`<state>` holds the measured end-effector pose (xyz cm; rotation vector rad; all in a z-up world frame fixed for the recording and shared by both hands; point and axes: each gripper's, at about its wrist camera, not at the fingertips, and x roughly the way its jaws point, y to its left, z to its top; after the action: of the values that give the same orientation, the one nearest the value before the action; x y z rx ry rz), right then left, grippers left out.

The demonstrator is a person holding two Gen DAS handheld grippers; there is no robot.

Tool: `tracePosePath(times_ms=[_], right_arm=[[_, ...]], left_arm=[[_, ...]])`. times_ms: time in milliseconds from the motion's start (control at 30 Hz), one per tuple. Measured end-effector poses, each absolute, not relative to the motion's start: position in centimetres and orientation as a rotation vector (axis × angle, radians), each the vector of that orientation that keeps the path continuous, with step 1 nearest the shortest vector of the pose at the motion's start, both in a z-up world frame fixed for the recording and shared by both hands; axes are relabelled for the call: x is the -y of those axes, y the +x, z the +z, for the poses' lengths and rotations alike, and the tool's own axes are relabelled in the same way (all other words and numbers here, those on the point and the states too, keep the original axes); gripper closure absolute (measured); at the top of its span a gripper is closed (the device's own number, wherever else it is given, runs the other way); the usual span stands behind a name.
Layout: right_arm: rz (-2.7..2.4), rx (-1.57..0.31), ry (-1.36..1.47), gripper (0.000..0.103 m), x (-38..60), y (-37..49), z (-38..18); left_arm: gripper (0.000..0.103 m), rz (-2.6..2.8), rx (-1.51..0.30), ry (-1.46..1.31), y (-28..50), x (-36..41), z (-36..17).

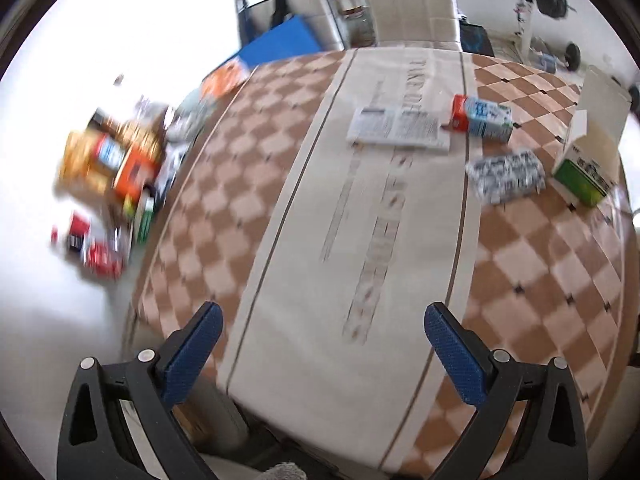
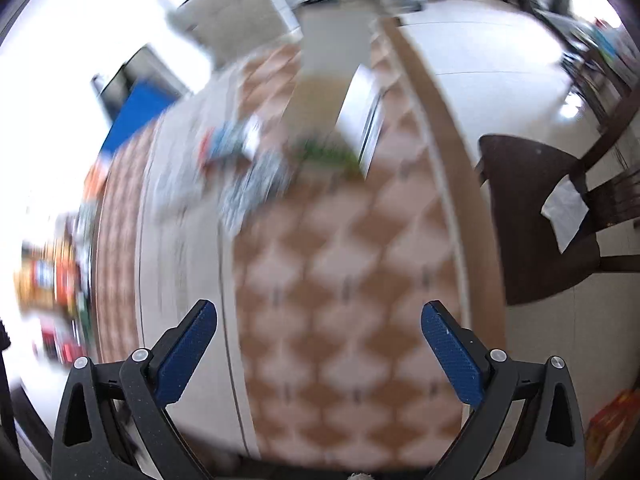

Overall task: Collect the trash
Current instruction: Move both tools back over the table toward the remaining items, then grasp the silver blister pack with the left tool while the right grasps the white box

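Both wrist cameras look forward and down along their fingers from above the near end of the checkered table [image 1: 256, 184]. The left view faces the far chair [image 1: 412, 0]. The right view, blurred, sits nearer the table's [image 2: 340, 260] right edge. Both share the green-and-white box [image 1: 588, 160] [image 2: 332, 120].

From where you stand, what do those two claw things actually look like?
Both look alike. The left gripper and right gripper each have black plastic frames with triangular cut-outs, silver bolt heads, and two angled fingers faced with textured blue pads. No cables or sleeves show.
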<state>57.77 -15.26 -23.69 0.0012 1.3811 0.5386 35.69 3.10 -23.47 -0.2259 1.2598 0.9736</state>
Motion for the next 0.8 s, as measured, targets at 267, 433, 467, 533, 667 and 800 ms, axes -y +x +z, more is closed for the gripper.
tracePosePath(times_ms=[267, 433, 467, 533, 667, 800], right_arm=[[0.428, -1.458, -0.004, 0.000, 7.2, 68.7, -28.0], [0.359, -1.530, -0.097, 0.000, 4.8, 69.9, -32.6], [0.354, -1.543, -0.097, 0.000, 4.7, 70.3, -33.3], [0.365, -1.575, -0.112, 0.000, 4.6, 70.8, -34.9], [0.424, -1.547, -0.206, 0.007, 5.2, 71.8, -35.6], [0.446, -1.553, -0.233, 0.011, 6.4, 73.5, -35.5]], left_arm=[[0.000, 0.771, -1.374, 0.062, 47.5, -7.2, -28.3], [0.000, 0.608, -1.440, 0.097, 51.3, -7.7, -31.1], [0.000, 0.569, -1.448, 0.094, 51.9, -7.5, -31.5], [0.000, 0.483, -1.477, 0.104, 53.3, -7.0, -32.5], [0.000, 0.323, -1.512, 0.166, 55.7, -5.1, -34.0], [0.001, 0.200, -1.559, 0.188, 58.0, -3.7, -35.6]])
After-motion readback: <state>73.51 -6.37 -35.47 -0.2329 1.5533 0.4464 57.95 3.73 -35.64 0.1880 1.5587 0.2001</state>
